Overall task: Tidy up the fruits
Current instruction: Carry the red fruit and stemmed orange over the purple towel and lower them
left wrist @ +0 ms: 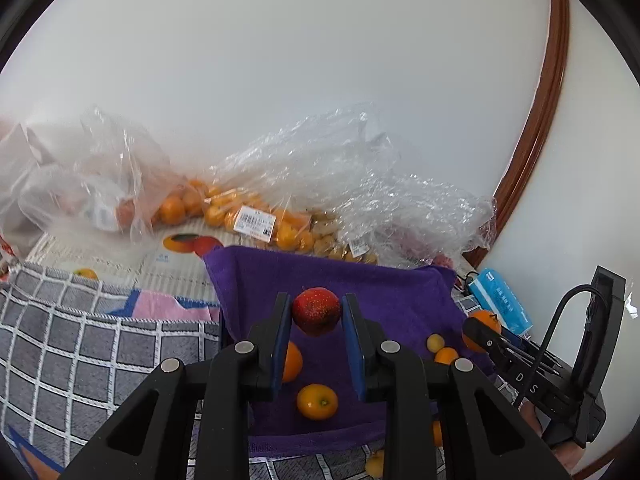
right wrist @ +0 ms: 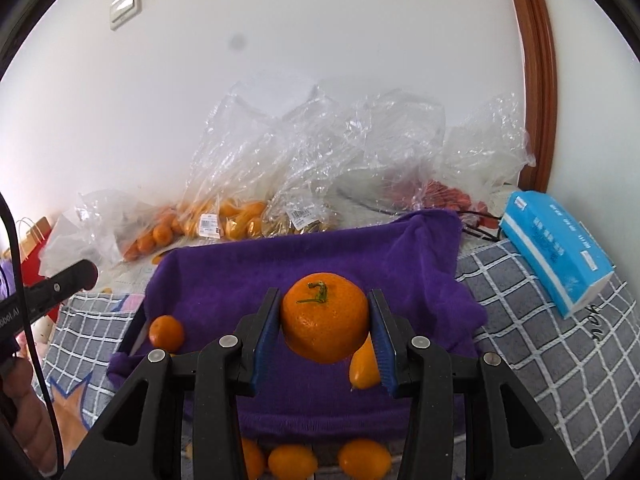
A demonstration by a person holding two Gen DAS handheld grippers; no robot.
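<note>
My left gripper (left wrist: 316, 314) is shut on a small red fruit (left wrist: 316, 311), held above a purple cloth (left wrist: 384, 292). Below it on the cloth lie an orange (left wrist: 317, 401) and a second orange (left wrist: 291, 361) half hidden by the left finger. My right gripper (right wrist: 324, 322) is shut on a large mandarin (right wrist: 324, 322) with a green stem, over the purple cloth (right wrist: 240, 276). A small mandarin (right wrist: 166, 333) rests at the cloth's left edge, and an oval orange fruit (right wrist: 364, 368) sits under the right finger. The right gripper (left wrist: 478, 330) also shows at the right of the left wrist view.
Clear plastic bags of mandarins (left wrist: 224, 208) and red fruit (right wrist: 444, 194) lie along the white wall. A blue tissue pack (right wrist: 556, 248) sits right on the grey checked blanket (right wrist: 560, 360). Loose orange fruits (right wrist: 364, 458) lie before the cloth. A brown door frame (right wrist: 536, 80) stands right.
</note>
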